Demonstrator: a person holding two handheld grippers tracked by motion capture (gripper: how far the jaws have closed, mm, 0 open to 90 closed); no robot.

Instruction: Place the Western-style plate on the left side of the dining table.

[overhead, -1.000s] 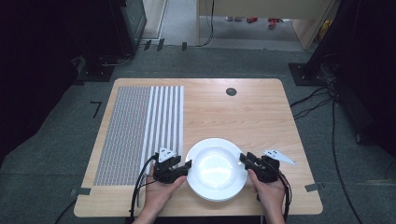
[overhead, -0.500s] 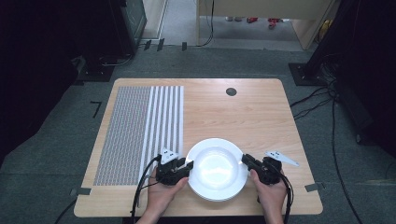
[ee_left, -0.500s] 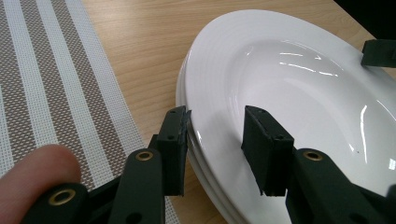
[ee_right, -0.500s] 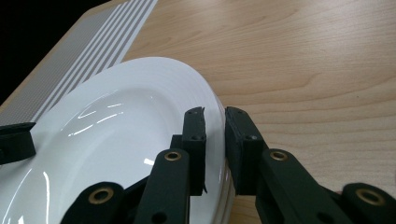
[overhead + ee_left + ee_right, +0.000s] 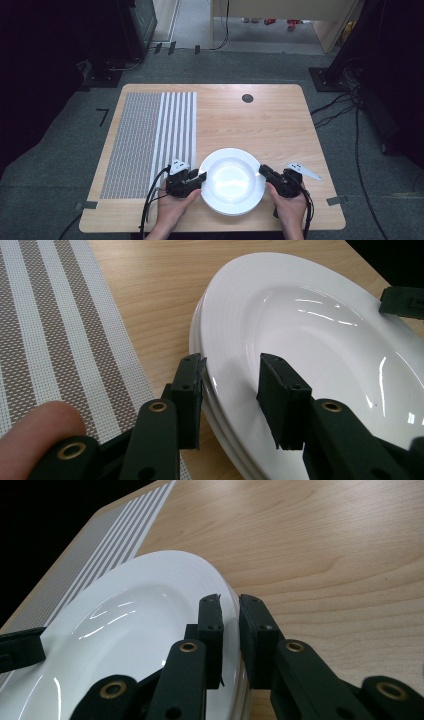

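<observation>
I found the woven placemat (image 5: 150, 137) lying flat along the left part of the wooden table (image 5: 260, 122), its outer portion finely patterned and its inner portion striped in white.

Just right of the mat's near corner sat the left gripper (image 5: 199, 178), held in the left hand (image 5: 172, 202) at the table's near edge. In the left gripper view its jaws straddled the left rim of the white plate (image 5: 232, 181), one pad outside the rim and one over the plate's inner slope; they had just been closing, with the rim between them. A visible gap remained between the inner pad and the porcelain, so I recorded this gripper as not yet clamped (the outer pad may have been touching the edge, but the angle was too shallow for me to confirm).

The plate rested near the front edge of the table, roughly centred between the two hands. Its edge showed stacked layers in the left gripper view (image 5: 220, 415), which suggested more than one plate, though I could not count them with confidence.

On the plate's right rim I noted the right gripper (image 5: 263, 171), held in the right hand (image 5: 290, 207). In the right gripper view its jaws had just been closing and stood nearly together, pinching the rim (image 5: 231, 600) between the pads.

Farther back, a small dark round fitting (image 5: 247, 98) was set into the tabletop.
</observation>
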